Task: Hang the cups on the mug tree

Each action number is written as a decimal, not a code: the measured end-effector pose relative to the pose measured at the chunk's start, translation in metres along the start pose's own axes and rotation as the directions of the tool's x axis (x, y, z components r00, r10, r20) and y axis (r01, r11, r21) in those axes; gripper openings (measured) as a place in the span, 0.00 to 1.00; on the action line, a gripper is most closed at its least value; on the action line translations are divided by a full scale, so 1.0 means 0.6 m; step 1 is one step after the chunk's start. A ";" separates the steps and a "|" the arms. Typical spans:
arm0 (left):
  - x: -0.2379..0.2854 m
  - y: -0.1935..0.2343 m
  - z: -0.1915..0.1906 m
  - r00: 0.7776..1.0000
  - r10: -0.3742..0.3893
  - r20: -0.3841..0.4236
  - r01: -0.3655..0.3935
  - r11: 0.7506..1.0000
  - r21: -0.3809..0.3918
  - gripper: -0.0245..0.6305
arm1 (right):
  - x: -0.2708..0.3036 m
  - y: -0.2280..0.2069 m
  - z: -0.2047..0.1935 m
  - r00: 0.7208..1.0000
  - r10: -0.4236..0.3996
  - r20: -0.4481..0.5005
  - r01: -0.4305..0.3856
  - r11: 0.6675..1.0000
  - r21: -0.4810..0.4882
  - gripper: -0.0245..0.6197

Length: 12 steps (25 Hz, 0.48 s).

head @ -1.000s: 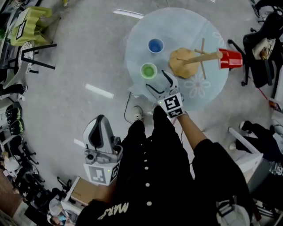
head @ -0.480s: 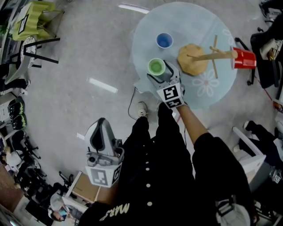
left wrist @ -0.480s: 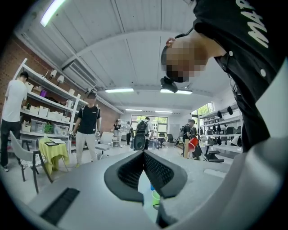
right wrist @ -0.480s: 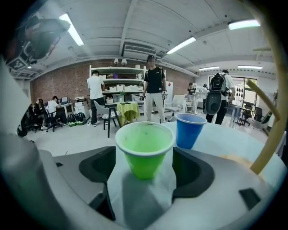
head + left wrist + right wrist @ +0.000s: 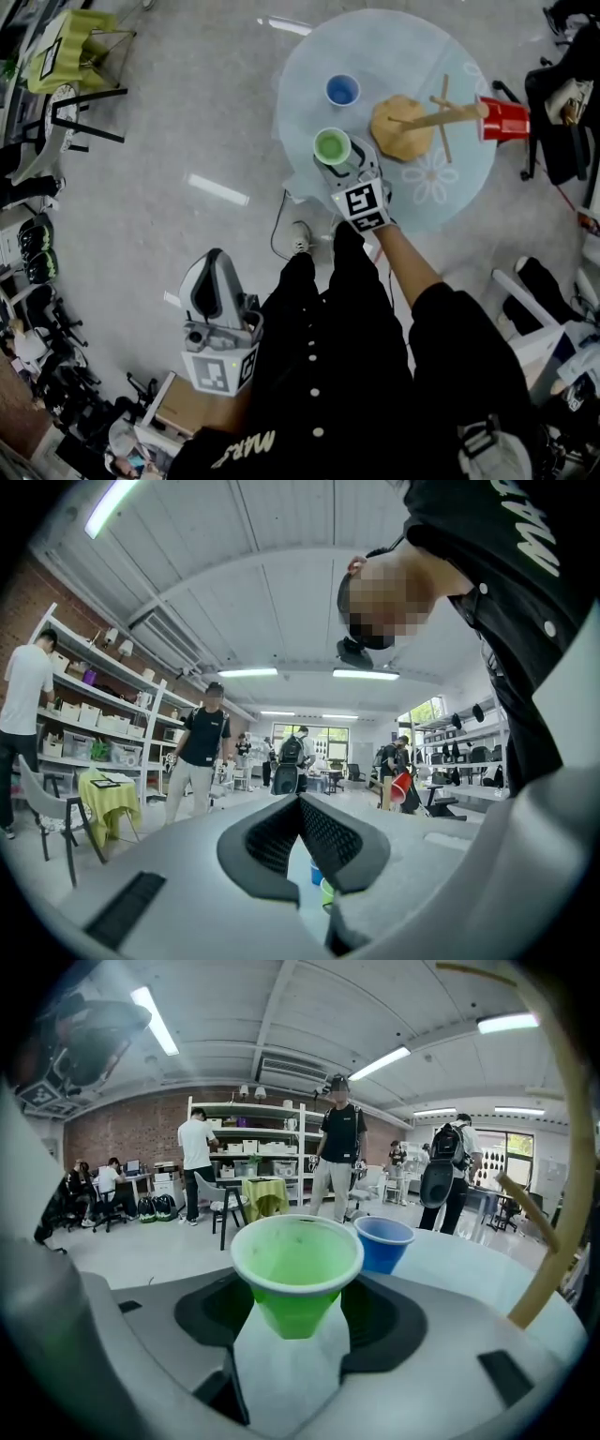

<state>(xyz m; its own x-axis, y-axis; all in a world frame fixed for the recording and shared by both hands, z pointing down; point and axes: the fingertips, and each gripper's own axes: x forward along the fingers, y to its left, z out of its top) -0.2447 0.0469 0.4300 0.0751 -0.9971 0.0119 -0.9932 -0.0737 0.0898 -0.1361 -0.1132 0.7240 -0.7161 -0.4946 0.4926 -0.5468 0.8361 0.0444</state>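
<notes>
On the round pale table (image 5: 394,47) a green cup (image 5: 332,146) (image 5: 295,1269) stands upright, nearest me. My right gripper (image 5: 339,163) (image 5: 295,1314) reaches around it, and its jaws are closing with the cup between them; a thin gap still shows on each side. A blue cup (image 5: 342,90) (image 5: 384,1241) stands just beyond. The wooden mug tree (image 5: 405,127) stands to the right, with a red cup (image 5: 504,119) (image 5: 400,787) hung on a branch tip. My left gripper (image 5: 214,281) (image 5: 300,803) hangs shut and empty low at my left, away from the table.
A chair draped in yellow-green cloth (image 5: 70,42) stands at far left and a black chair (image 5: 553,122) beside the table's right edge. A cable (image 5: 279,225) lies on the floor by the table. A cardboard box (image 5: 183,408) sits near my feet. People stand far off.
My right gripper has moved forward from the table's near edge to the green cup, which now sits between its jaws. The left gripper has stayed where it was.
</notes>
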 end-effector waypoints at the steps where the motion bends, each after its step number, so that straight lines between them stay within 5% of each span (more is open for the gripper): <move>1: 0.003 -0.004 0.008 1.000 -0.010 0.011 0.010 1.000 -0.001 0.04 | -0.013 -0.001 0.006 1.000 -0.001 -0.002 0.001 1.000 0.000 0.49; 12: 0.052 -0.071 0.133 0.981 -0.132 0.139 0.137 0.990 -0.023 0.04 | -0.224 -0.101 0.059 0.987 -0.148 -0.056 0.154 0.983 0.104 0.49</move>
<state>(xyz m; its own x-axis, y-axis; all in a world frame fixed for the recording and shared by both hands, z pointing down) -0.2074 0.0174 0.3473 0.1926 -0.9714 -0.1386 -0.9714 -0.2087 0.1131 -0.0219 -0.1058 0.6245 -0.6015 -0.5989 0.5287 -0.6926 0.7208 0.0287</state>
